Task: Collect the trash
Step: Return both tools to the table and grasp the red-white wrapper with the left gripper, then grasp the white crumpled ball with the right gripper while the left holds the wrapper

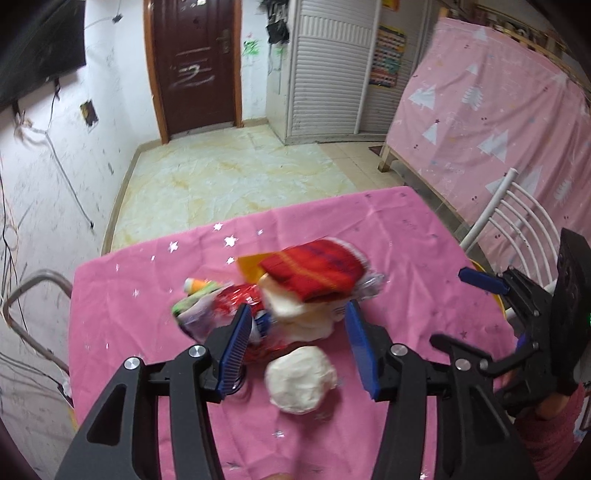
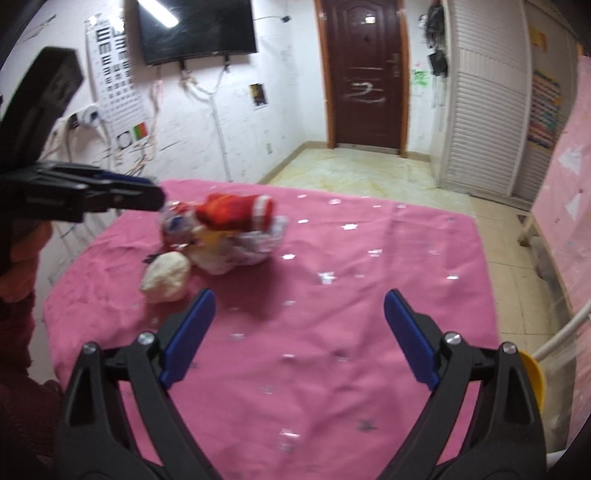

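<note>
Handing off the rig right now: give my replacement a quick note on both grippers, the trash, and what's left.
Left gripper: open, nothing gripped, fingers either side of the wrapper pile.
Right gripper: wide open, empty, over bare pink tablecloth.
Trash: the wrappers lie heaped on the cloth; white paper ball sits just beside them.
Done: nothing visibly collected.
Left: pick up pile and ball. A yellow rim shows at the table edge, possibly a bin.

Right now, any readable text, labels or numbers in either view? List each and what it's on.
"E": top row of the eye chart on the wall beside the TV; it repeats in turned positions, and the lower rows are too small to read.
White scrawl on the door: no legible characters.
Wrappers in the trash pile: print is blurred, unreadable.
Colourful poster by the cabinet: too small to read.
</note>
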Tool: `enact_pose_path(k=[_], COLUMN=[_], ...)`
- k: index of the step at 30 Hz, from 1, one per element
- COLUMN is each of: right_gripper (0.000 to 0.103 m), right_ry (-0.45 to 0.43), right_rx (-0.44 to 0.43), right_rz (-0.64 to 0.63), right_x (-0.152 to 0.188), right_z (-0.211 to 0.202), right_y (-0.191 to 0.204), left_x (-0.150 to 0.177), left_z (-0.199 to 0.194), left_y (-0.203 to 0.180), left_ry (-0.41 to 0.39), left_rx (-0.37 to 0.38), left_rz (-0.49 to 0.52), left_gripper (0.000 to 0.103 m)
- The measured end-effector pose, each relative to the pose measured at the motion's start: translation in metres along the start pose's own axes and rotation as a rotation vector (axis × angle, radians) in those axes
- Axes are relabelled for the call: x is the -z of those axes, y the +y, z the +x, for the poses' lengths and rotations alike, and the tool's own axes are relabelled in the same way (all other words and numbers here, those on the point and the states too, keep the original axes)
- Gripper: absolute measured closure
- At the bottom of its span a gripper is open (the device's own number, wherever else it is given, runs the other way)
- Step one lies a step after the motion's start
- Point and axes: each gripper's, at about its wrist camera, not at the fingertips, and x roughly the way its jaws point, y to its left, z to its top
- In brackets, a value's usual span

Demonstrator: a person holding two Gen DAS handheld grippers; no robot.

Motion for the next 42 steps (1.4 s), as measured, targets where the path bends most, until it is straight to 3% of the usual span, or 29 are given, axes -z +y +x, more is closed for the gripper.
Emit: enact_pose_path(k=[11,18,19,20,26,35,37,39,42], right_gripper=[0.014,0.014,0.014,0.014,0.014,0.014,0.025,0.045,0.047], right_ry=[0.077,0.107,0.109,0.111,0.129,0.154,0.163,0.172,0.171], right_rx=[-0.056,-0.089,-0.096,-0.103,-0.160,-0.151,-0.133,-0.114,-0.104], right_rz=[-0.076,-0.114,-0.119,-0.123,-0.141,-0.174,-0.183,-0.188,-0.193], right_x=[-0.001,-0.006,-0.007,-0.008,-0.014,-0.020,-0.021,-0.019,-0.020], right_z=[0.031,0.044,0.045,0.045,0.053,0.068,0.072,0.076,0.079], right_y=[0.045,0.067,0.070,0.072,0.089,0.109,0.114,0.117,0.118], left_x=[0.008,0.008,0.008,0.009,0.015,0.019,0.019,0.019,0.020], left_z=[0.041,0.058,0.058,0.058,0.052,0.029,0.022,0.017,0.011], left_y=[0.021,0.025,0.026,0.027,0.036,0.055,0.061,0.065,0.069], left_ry=[0.053,0.045,0.043,0.038,0.012,-0.039,-0.051,-0.062,-0.070], left_rx=[0.006,-0.007,-0.004,-0.014,0.009,0.000,-0.002,-0.007,-0.006], left_rz=[-0.024,-0.004,-0.002,0.004,-0.003,-0.032,-0.049,-0.056,-0.070], left_gripper=[0.059,0.059,0.062,0.070,0.087,0.088,0.087,0.087,0.087])
